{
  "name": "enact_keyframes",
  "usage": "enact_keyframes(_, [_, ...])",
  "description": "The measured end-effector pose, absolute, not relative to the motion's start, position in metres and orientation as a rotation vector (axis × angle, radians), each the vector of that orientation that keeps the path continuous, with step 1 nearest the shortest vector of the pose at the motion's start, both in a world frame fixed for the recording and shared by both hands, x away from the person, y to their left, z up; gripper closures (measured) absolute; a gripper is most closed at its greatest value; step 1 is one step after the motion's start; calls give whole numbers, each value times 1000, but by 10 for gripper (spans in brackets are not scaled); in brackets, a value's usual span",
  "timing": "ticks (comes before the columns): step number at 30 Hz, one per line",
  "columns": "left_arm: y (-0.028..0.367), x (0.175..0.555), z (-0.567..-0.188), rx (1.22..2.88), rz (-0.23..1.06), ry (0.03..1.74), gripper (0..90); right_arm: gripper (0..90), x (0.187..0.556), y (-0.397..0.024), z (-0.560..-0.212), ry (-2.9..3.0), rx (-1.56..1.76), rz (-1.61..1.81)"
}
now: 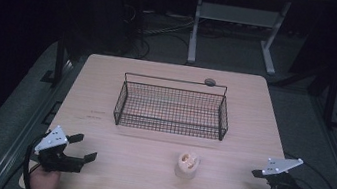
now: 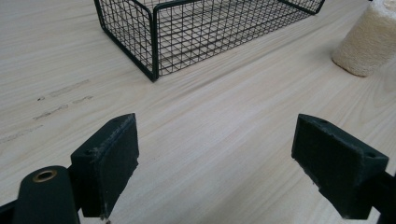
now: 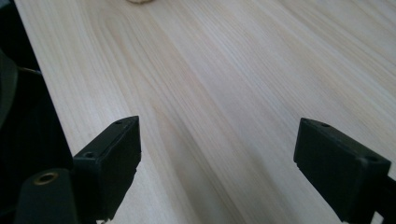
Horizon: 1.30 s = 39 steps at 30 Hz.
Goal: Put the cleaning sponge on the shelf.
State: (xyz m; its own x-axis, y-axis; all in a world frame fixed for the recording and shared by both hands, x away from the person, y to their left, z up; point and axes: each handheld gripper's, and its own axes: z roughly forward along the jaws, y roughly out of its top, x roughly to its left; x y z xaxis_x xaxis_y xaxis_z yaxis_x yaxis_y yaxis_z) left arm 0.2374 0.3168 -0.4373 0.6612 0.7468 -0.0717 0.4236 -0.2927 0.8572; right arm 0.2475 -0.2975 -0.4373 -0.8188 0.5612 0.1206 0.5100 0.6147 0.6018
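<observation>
My left gripper point(image 1: 82, 146) and right gripper point(image 1: 251, 184) rest at the near corners of the table point(image 1: 94, 174), jaws spread wide and holding nothing. A pale sponge roll point(image 1: 187, 164) (upright) stands between them, near the wire basket point(image 1: 173, 109) at centre.

a dim lab; pale wooden table point(image 1: 94, 174), floor cables point(image 1: 166, 28), metal frame legs point(image 1: 195, 28).

A pale wood-grain worktop point(image 1: 94, 174) carries a black wire basket point(image 1: 173, 106) toward its far middle and, well apart nearer the front edge, a small cream loofah-like piece point(image 1: 187, 164) standing upright.
</observation>
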Motion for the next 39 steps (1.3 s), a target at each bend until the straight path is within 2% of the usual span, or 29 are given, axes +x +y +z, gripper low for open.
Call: enact_keyframes(39, [320, 237, -437, 1922, 431, 922, 137, 147, 255, -248, -436, 2822, 818, 875])
